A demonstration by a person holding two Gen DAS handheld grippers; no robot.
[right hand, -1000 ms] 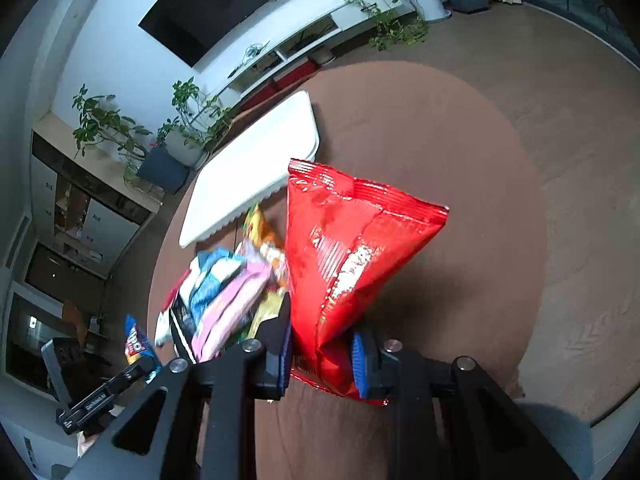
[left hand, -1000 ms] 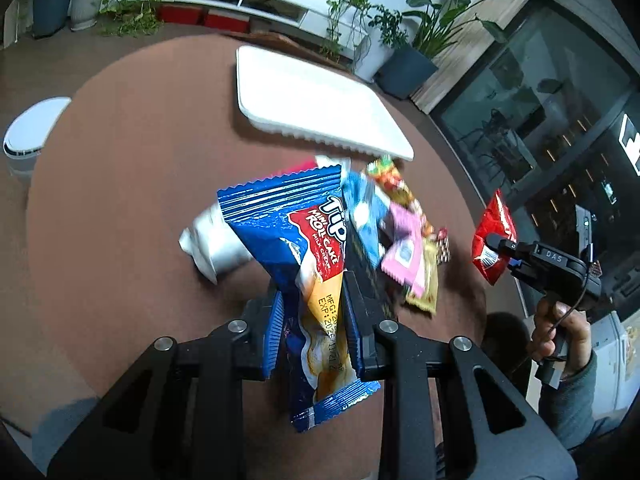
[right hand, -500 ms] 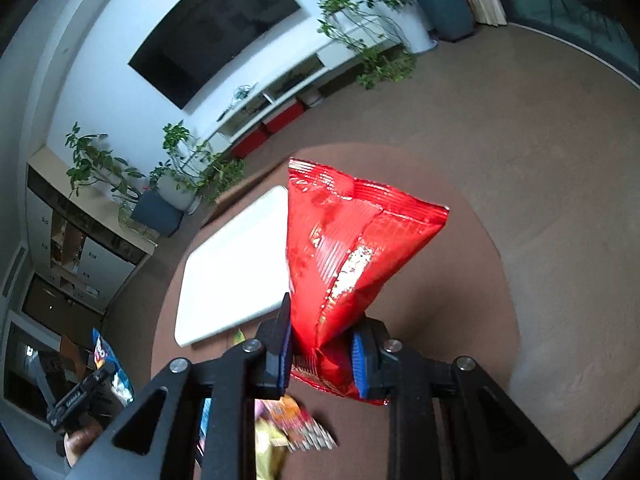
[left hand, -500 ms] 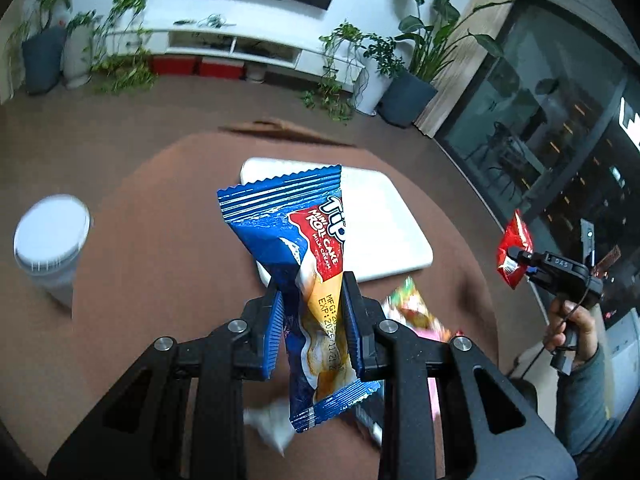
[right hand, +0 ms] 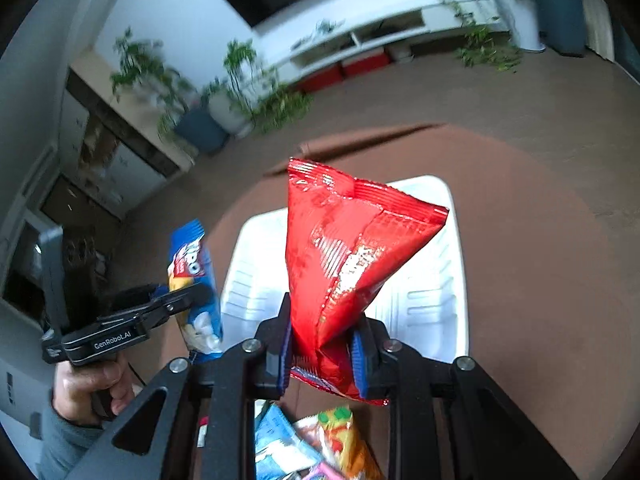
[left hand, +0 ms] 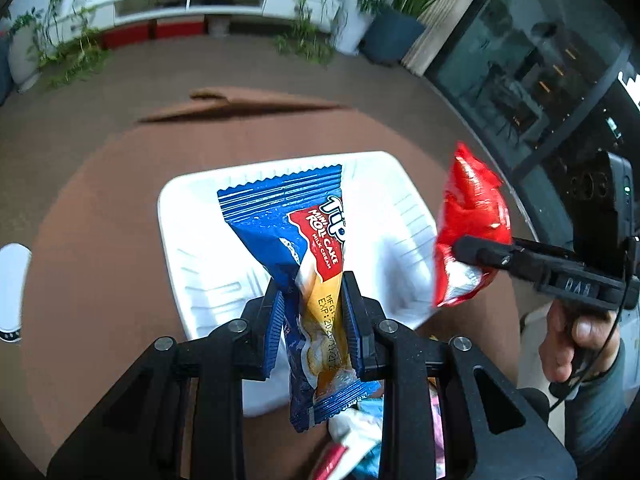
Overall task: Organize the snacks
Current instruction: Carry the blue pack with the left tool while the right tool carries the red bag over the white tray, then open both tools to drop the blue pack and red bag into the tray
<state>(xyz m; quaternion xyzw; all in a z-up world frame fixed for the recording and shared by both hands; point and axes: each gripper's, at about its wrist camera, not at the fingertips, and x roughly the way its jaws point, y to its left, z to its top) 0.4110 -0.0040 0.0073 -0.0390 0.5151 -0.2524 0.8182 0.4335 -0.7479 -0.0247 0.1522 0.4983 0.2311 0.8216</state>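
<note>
My left gripper (left hand: pixel 312 312) is shut on a blue mini roll cake packet (left hand: pixel 296 232) and holds it above the near edge of a white tray (left hand: pixel 200 264) on the round brown table. My right gripper (right hand: pixel 322 344) is shut on a red snack bag (right hand: pixel 344 256) and holds it above the same tray (right hand: pixel 436 300). The right gripper with the red bag (left hand: pixel 468 236) shows at the right of the left wrist view. The left gripper with the blue packet (right hand: pixel 192 276) shows at the left of the right wrist view. The tray looks empty inside.
A pile of loose snack packets (right hand: pixel 316 444) lies on the table just below both grippers, also seen in the left wrist view (left hand: pixel 356 436). A white round container (left hand: pixel 12 288) stands at the table's left edge. Plants and a low white cabinet stand beyond the table.
Both grippers have lifted their packets away from the snack pile and moved forward over the white tray. The two grippers are now closer together.
</note>
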